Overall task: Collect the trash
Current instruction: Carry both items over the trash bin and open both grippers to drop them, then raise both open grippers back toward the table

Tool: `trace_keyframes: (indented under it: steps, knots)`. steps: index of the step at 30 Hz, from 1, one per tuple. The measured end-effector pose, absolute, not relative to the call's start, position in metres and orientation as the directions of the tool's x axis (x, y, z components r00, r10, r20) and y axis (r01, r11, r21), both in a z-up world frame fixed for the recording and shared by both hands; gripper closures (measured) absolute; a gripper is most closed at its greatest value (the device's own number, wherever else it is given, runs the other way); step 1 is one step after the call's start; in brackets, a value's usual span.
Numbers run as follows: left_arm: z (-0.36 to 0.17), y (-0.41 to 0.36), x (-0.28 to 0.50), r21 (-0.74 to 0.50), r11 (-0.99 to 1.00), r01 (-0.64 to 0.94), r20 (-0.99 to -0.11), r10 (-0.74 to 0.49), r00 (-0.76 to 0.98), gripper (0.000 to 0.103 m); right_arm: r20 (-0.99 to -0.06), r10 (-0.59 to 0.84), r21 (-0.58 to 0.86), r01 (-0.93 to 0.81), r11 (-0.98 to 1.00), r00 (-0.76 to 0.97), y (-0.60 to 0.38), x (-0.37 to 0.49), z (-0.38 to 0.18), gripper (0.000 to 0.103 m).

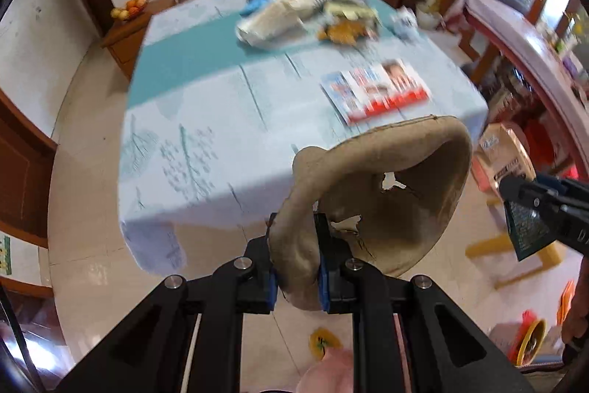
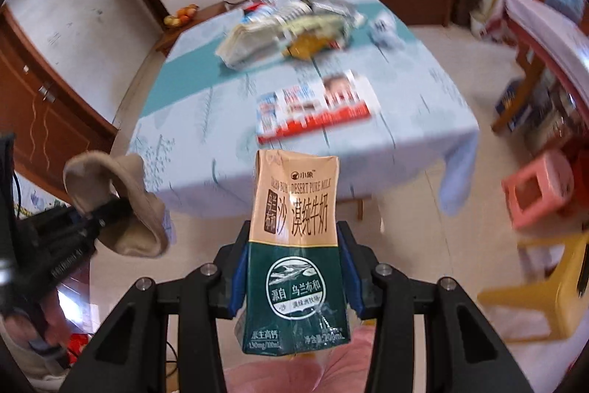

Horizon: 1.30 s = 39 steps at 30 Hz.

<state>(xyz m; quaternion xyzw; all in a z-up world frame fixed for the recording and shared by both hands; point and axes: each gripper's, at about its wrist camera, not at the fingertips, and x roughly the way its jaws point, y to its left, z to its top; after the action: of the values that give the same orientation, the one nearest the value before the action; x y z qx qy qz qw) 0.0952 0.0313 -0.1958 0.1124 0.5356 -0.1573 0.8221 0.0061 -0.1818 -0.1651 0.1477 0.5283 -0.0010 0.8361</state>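
Note:
My left gripper is shut on a worn beige slipper with a torn hole, held in the air in front of the table; it also shows in the right wrist view. My right gripper is shut on a tan and green milk carton, held upright off the table's near edge; the carton's corner shows in the left wrist view. On the table lie a flattened red and white package and a blurred heap of wrappers and bags at the far side.
The table wears a light blue cloth. A pink stool and a yellow stool stand on the tiled floor to the right. A fruit bowl sits on a wooden sideboard at the back left. Shelves line the right wall.

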Motion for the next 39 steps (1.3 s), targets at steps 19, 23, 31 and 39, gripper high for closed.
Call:
trace_keyframes:
  steps: [19,23,31,39]
  knots:
    - [-0.465,-0.037,0.068,0.070,0.897,0.437,-0.995,0.032,0.094,0.088,-0.959,0.259,0.284,0.338,0.897,0.118,-0.193,-0.015,-0.435,0.060]
    - [-0.518,-0.045,0.074,0.060,0.908,0.415,-0.998,0.044,0.048,0.088,-0.959,0.274,0.281,0.334,0.900,0.072,-0.195,-0.005,-0.488,0.059]
    - [-0.573,-0.055,0.082,0.061,0.909,0.413,-0.998,0.047,0.044,0.076,-0.949,0.311,0.309,0.322,0.895,0.044,-0.194,0.018,-0.557,0.057]
    - [-0.583,-0.048,0.088,0.083,0.922,0.378,-0.996,0.072,0.044,0.056,-0.939,0.343,0.334,0.320,0.887,0.031,-0.196,0.022,-0.573,0.053]
